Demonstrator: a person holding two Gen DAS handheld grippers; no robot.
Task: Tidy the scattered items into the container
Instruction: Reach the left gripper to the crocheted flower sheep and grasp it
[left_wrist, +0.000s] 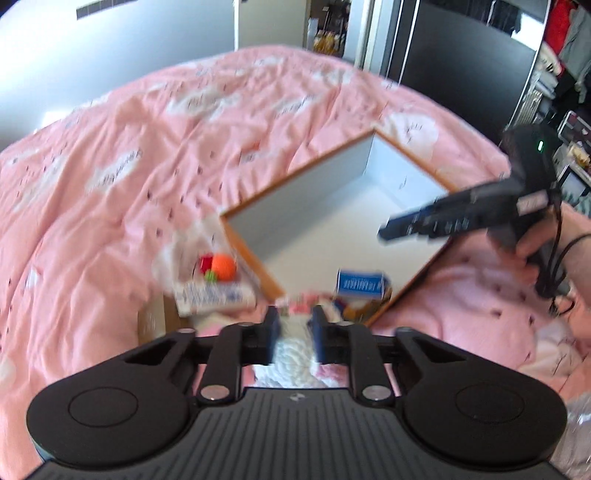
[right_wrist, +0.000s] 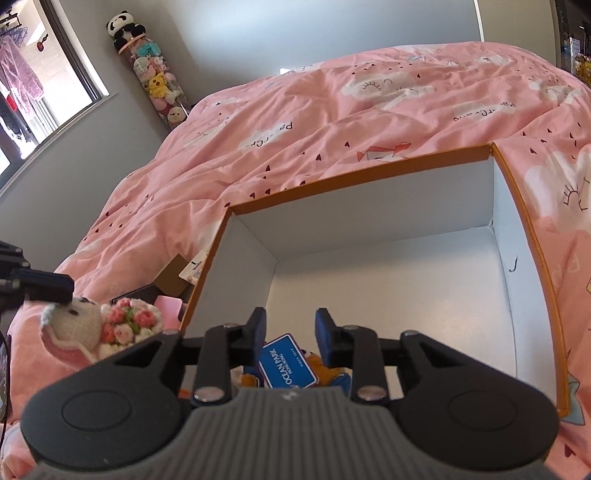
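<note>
The left gripper (left_wrist: 294, 317) has its jaws closed on a white crocheted doll (right_wrist: 74, 325), which hangs just outside the left wall of the box (right_wrist: 332, 177). The doll's knitted bouquet (right_wrist: 129, 321) nearly touches that wall's orange rim. The right gripper (right_wrist: 290, 321) hangs over the box's near corner with its jaws a narrow way apart and nothing pressed between the pads. Directly below them, on the box floor, lies a blue card (right_wrist: 286, 363) printed "OCEAN PARK", resting on an orange plush (right_wrist: 317, 363). These sit tight in the near corner. The rest of the white floor, out to the far walls, is bare, and the top is open on all four sides.

Outside the left wall, close against it, lie a pink object (right_wrist: 170, 308), a brown carton (right_wrist: 173, 277), a blue-and-white packet (left_wrist: 214, 295) and an orange ball toy (left_wrist: 223, 267); the left-wrist view is blurred, so their details are unclear. To the right of the box a hand (left_wrist: 532, 251) grips the right tool's handle. Beyond the far rim the pink bedspread (left_wrist: 147, 147) runs rumpled and open to the wall.
</note>
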